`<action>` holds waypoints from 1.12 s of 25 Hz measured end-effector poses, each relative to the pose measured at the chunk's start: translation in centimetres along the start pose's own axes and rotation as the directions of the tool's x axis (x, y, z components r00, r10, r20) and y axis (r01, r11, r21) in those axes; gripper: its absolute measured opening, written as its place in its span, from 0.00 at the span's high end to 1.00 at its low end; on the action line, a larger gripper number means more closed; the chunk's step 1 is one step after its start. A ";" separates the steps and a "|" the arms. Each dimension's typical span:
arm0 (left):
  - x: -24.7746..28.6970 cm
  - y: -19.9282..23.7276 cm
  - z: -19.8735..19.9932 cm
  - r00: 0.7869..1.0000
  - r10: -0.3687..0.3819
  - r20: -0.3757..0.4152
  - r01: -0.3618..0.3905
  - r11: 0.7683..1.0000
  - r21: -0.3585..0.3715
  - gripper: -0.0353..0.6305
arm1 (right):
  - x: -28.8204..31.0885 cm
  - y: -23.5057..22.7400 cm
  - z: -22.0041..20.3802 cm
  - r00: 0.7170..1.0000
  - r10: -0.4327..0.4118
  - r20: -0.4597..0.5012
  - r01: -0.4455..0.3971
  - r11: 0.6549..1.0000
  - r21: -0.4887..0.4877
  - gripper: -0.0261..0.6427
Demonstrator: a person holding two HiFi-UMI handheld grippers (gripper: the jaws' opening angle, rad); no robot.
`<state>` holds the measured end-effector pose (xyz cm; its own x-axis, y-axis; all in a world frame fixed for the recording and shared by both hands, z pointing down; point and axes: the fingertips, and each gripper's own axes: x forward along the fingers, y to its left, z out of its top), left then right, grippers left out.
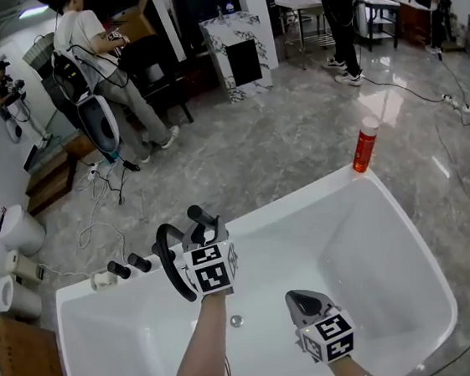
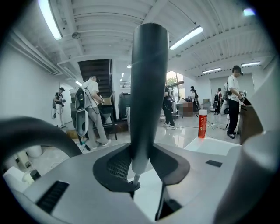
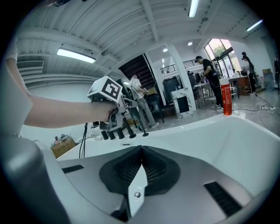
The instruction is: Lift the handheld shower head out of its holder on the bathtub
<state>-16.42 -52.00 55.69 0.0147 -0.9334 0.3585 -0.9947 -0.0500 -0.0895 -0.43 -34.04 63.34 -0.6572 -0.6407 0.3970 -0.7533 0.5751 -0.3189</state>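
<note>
Head view: left gripper [image 1: 202, 227] is at the bathtub [image 1: 372, 209] rim, fingers clamped on the black shower head [image 1: 197, 215]. Tap knobs [image 1: 130, 265] sit left of those fingers.

Left gripper view: the shower head's handle [image 2: 148, 83] stands upright between the pads, gripped on both sides.

Right gripper view: right gripper [image 3: 139, 168] has its fingers closed together with nothing between them. The tub wall lies beyond them.
</note>
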 end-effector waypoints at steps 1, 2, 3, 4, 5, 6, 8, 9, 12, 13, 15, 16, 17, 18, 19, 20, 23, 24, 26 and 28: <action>-1.0 -0.2 0.6 1.000 -0.002 0.005 0.002 1.000 0.003 0.73 | -0.8 0.3 0.5 1.000 -0.001 0.006 0.001 1.000 -0.004 0.95; -1.9 -0.5 1.3 1.000 -0.004 0.013 0.004 1.000 0.003 0.73 | -1.5 0.6 1.1 1.000 -0.002 0.013 0.002 1.000 -0.008 0.95; -2.7 -0.8 2.0 1.000 -0.007 0.023 0.007 1.000 0.001 0.73 | -2.2 0.8 1.7 1.000 -0.003 0.020 0.003 1.000 -0.013 0.95; -3.4 -1.1 2.9 0.999 -0.009 0.034 0.009 1.000 -0.002 0.73 | -2.8 0.9 2.5 1.000 -0.003 0.026 0.004 1.000 -0.019 0.95; -4.1 -1.5 3.8 0.999 -0.012 0.043 0.012 1.000 -0.003 0.73 | -3.4 1.1 3.3 0.999 -0.003 0.032 0.004 1.000 -0.025 0.95; -4.9 -1.8 4.7 0.999 -0.015 0.052 0.016 1.000 -0.002 0.73 | -4.1 1.4 4.1 0.999 -0.003 0.038 0.004 1.000 -0.030 0.95; -6.5 -2.5 6.3 0.997 -0.023 0.067 0.023 1.000 0.005 0.73 | -5.4 2.0 5.7 0.999 -0.003 0.049 0.005 0.999 -0.040 0.95; -7.4 -2.7 7.0 0.997 -0.026 0.074 0.026 1.000 0.010 0.73 | -6.1 2.5 6.3 0.999 -0.003 0.053 0.006 0.999 -0.044 0.95; -10.5 -2.6 8.6 0.995 -0.035 0.092 0.033 0.999 0.024 0.73 | -7.8 4.5 7.8 0.998 -0.005 0.069 0.009 0.999 -0.054 0.95; -11.5 -2.6 9.3 0.994 -0.038 0.099 0.036 0.999 0.027 0.73 | -8.4 5.0 8.5 0.997 -0.006 0.077 0.011 0.998 -0.060 0.95; -13.1 -3.0 11.1 0.992 -0.044 0.116 0.040 0.999 0.034 0.73 | -9.6 5.7 10.3 0.996 -0.006 0.093 0.013 0.997 -0.073 0.95; -13.9 -3.3 12.0 0.991 -0.046 0.124 0.042 0.998 0.037 0.73 | -10.3 5.9 11.2 0.995 -0.006 0.100 0.014 0.997 -0.079 0.95; -14.7 -3.6 12.8 0.990 -0.048 0.131 0.043 0.998 0.041 0.73 | -11.0 6.2 11.9 0.994 -0.005 0.106 0.014 0.996 -0.085 0.95; -15.5 -3.8 13.4 0.989 -0.051 0.137 0.045 0.998 0.044 0.73 | -11.6 6.6 12.5 0.994 -0.004 0.112 0.014 0.996 -0.090 0.95; -16.3 -4.0 14.0 0.988 -0.053 0.143 0.047 0.998 0.047 0.73 | -12.1 7.0 13.2 0.993 -0.003 0.119 0.015 0.995 -0.095 0.95; -17.0 -4.1 14.6 0.987 -0.056 0.149 0.049 0.997 0.052 0.73 | -12.6 7.4 13.8 0.992 -0.002 0.126 0.015 0.995 -0.100 0.95; -18.9 -4.9 16.3 0.985 -0.064 0.163 0.054 0.996 0.065 0.73 | -14.1 8.1 15.6 0.989 0.001 0.148 0.016 0.994 -0.112 0.95; -19.7 -5.3 16.7 0.984 -0.065 0.166 0.055 0.996 0.068 0.73 | -14.9 8.3 16.0 0.988 0.002 0.154 0.016 0.993 -0.114 0.95; -21.5 -5.7 17.5 0.983 -0.066 0.173 0.053 0.996 0.077 0.73 | -16.4 9.0 16.7 0.986 0.001 0.167 0.018 0.993 -0.114 0.95; -23.4 -6.0 18.4 0.981 -0.066 0.180 0.050 0.994 0.092 0.73 | -18.0 9.8 17.3 0.983 0.001 0.182 0.019 0.994 -0.110 0.95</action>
<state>-8.88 -36.37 30.74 0.0981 -0.9768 0.1905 -0.9791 -0.1290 -0.1571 3.62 -25.69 38.17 -0.6513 -0.7222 0.2330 -0.7588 0.6150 -0.2145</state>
